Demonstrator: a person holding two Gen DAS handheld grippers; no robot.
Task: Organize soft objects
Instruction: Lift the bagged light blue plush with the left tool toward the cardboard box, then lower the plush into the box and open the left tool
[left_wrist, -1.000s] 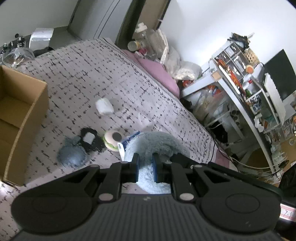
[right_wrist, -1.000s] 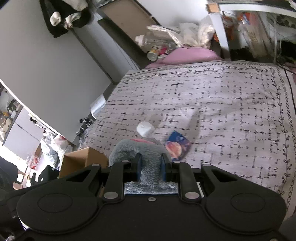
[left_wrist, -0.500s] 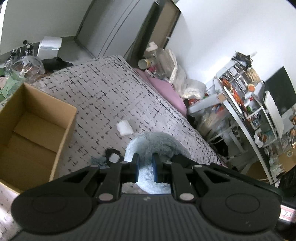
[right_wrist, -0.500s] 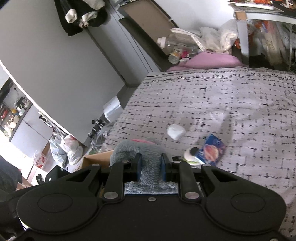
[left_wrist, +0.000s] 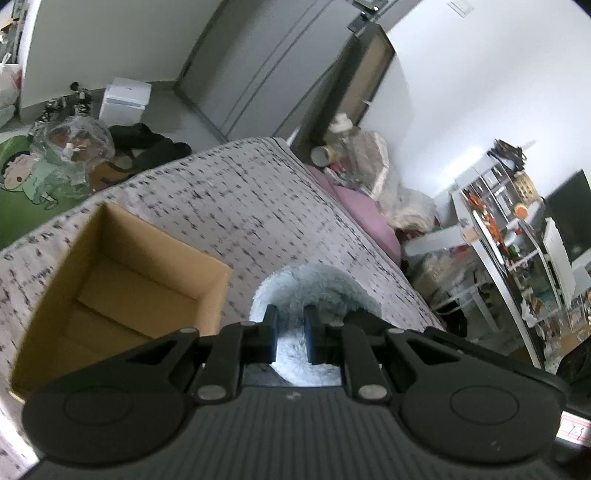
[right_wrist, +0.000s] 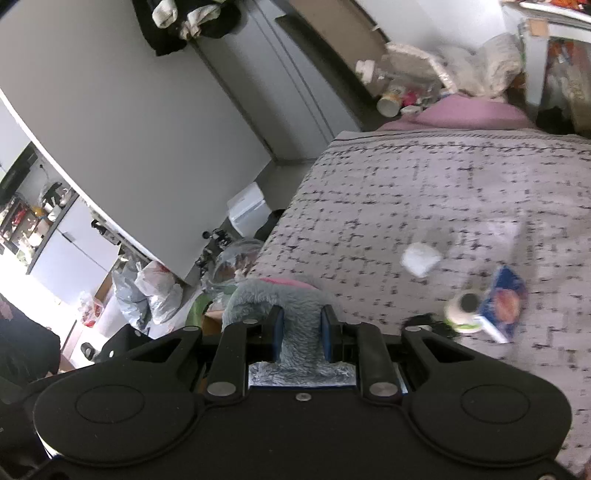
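Observation:
A fluffy grey plush hangs in front of the left wrist camera, and my left gripper is shut on its pale fur. My right gripper is shut on a grey plush with a pink patch on top; whether it is the same piece I cannot tell. An open, empty cardboard box stands on the patterned bed, just left of the left gripper. In the right wrist view a white soft lump, a tape roll, a blue packet and a black item lie on the bed.
A pink pillow and bags lie at the bed's head. A cluttered white shelf stands to the right of the bed. On the floor past the bed's edge are plastic bags, a white bin and a green mat.
Both grippers have carried the plush leftward over the bed. The cardboard box has come from the left edge to just beside the left gripper. The small items on the bed have slid right.

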